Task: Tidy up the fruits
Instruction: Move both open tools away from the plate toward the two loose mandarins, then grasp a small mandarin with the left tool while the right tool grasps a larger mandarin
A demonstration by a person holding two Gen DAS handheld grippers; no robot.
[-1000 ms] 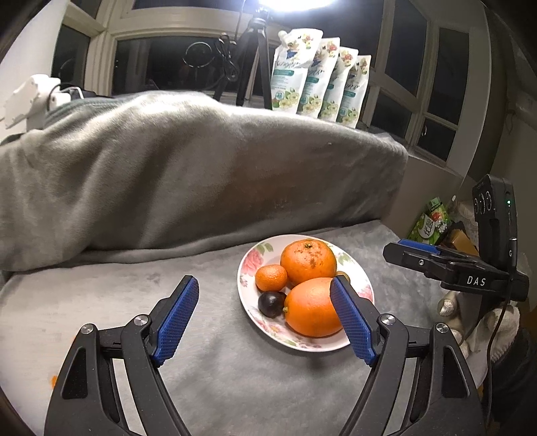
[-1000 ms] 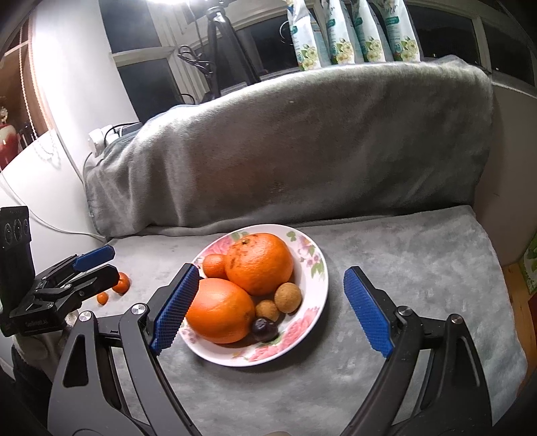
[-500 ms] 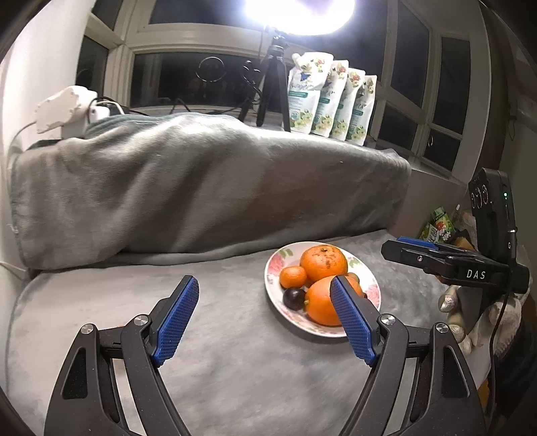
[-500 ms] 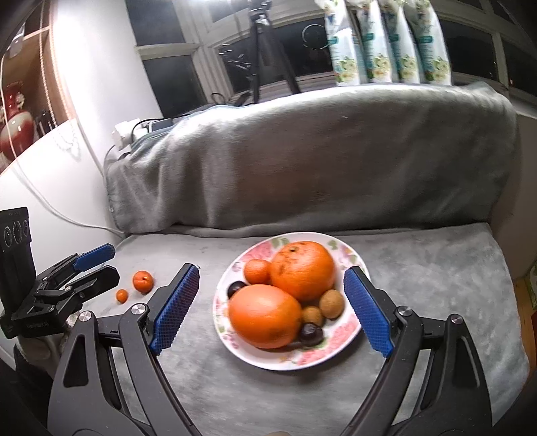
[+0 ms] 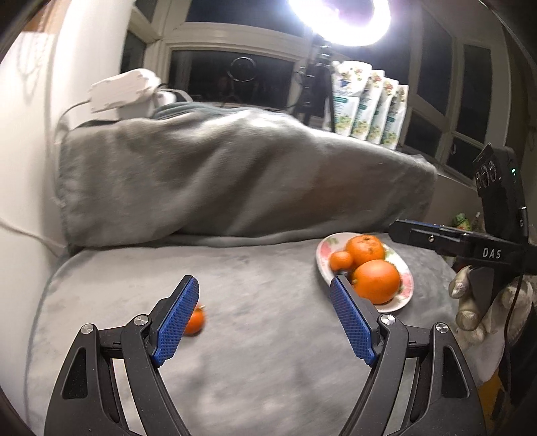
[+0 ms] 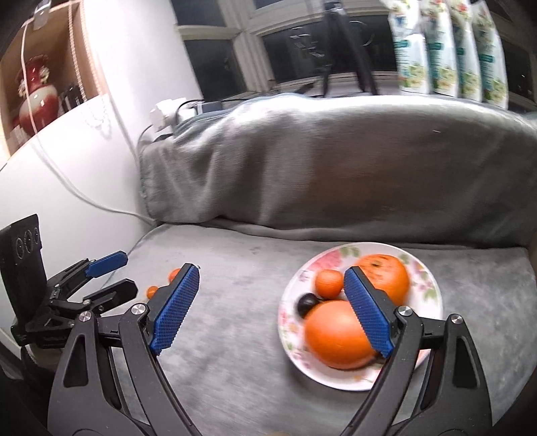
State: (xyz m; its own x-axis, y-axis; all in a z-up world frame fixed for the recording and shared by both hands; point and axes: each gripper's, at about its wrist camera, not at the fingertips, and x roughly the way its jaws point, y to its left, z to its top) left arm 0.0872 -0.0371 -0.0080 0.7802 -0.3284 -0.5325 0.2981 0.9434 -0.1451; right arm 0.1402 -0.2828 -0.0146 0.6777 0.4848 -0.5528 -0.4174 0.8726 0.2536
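A flowered plate [image 6: 335,378] on the grey blanket holds two large oranges [image 6: 335,335], a tangerine [image 6: 329,284] and a dark plum [image 6: 307,303]. My right gripper [image 6: 272,308] is open and empty, its right finger in front of the plate. Two small loose oranges [image 6: 174,274] lie to the left, near my left gripper [image 6: 129,275]. In the left wrist view my left gripper [image 5: 265,318] is open, and one loose small orange [image 5: 195,320] shows partly behind its left finger. The plate [image 5: 324,265] sits to the right, below the right gripper [image 5: 396,231], which a gloved hand holds.
A blanket-covered backrest [image 6: 335,161] rises behind the seat. Several pouches [image 6: 446,50] and a tripod [image 6: 349,50] stand on the window sill, under a bright lamp [image 5: 339,20]. A white wall [image 6: 67,174] bounds the left, with a power strip [image 6: 164,110] and cable.
Both views have swung left, so the plate has slid to the right in each. The loose small oranges have come into view, one now beside the left gripper's left finger. Both grippers stay open.
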